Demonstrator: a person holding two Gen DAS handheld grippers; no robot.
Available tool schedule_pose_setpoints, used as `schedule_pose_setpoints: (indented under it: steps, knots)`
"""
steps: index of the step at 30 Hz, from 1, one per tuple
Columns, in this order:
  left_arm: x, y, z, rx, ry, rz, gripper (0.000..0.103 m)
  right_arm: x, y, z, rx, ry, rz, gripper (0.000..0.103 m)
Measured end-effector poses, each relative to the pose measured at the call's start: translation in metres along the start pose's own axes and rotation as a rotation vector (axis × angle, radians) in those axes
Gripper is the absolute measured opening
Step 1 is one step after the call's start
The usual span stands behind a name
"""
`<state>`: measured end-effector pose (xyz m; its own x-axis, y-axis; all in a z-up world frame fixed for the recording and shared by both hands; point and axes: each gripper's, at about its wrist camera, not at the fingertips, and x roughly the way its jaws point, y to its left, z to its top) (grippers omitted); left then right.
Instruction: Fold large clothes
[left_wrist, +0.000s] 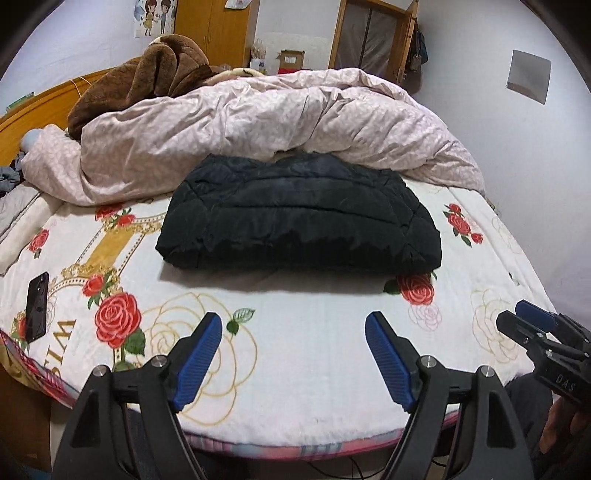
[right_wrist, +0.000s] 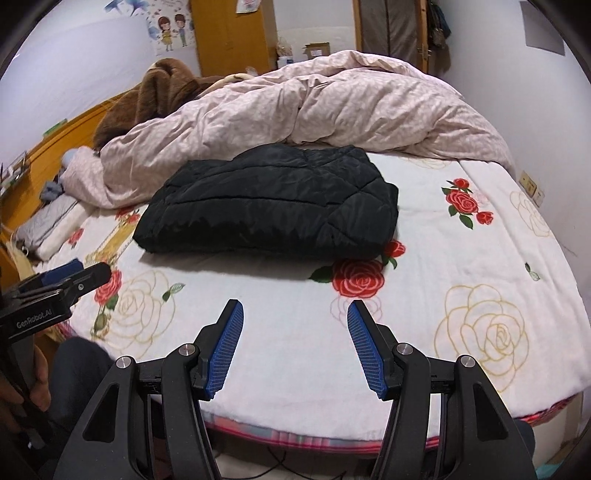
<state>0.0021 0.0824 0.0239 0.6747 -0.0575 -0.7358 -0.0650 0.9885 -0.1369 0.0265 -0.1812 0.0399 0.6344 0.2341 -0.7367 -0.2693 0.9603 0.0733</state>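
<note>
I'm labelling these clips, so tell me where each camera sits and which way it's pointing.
Left wrist view: sits on the left gripper, low at the bed's near edge, facing the black jacket; its open jaws show, the right gripper at far right.
Right wrist view: sits on the right gripper, facing the jacket from further right; open jaws show, the left gripper and the left hand at left.
Shared: the jacket, pink quilt, rose blanket.

One folded black jacket (left_wrist: 299, 214), one pink duvet (left_wrist: 258, 122), one phone (left_wrist: 37, 306), perhaps one brown blanket (left_wrist: 147, 74)
</note>
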Motion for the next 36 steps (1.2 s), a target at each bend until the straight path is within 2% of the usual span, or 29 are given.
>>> schedule_pose_setpoints:
  steps: [9,36]
  knots:
    - [0.0,0.001,-0.006,-0.022,0.007,0.006,0.082,0.002,0.013,-0.005,-0.031,0.017,0.007,0.059]
    - [0.01,0.006,-0.008,-0.049,0.036,0.04,0.081,0.012,0.014,-0.005,-0.035,0.048,0.007,0.059]
